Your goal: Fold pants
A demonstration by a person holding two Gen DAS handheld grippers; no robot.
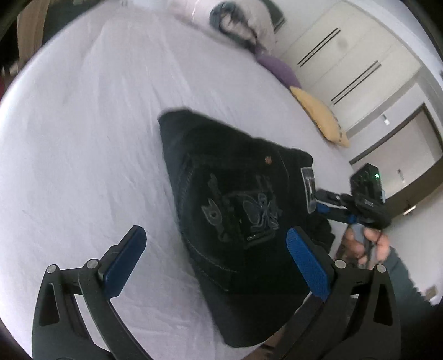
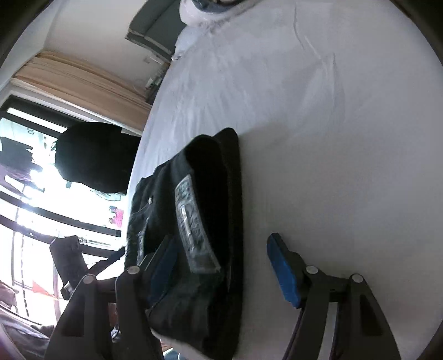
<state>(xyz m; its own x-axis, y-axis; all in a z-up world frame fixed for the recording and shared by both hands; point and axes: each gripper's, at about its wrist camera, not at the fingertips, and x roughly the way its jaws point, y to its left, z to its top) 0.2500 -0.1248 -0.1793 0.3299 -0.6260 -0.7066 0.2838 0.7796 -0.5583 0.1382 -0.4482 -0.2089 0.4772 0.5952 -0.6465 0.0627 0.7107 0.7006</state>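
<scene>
Your black jeans (image 1: 238,210) sat folded into a compact stack on the bed (image 1: 83,124), lying between both spread, empty claws: left claw (image 1: 216,265), right claw (image 2: 221,265). Looked like you'd let go so the fold stayed flat.

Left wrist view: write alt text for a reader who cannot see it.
Folded black pants with an embroidered back pocket lie on a white bed, framed by the open blue-padded fingers of the left hand-held gripper. The right hand-held gripper reaches the waistband patch from the right; its jaw state is unclear here. Pillows line the far edge.
</scene>
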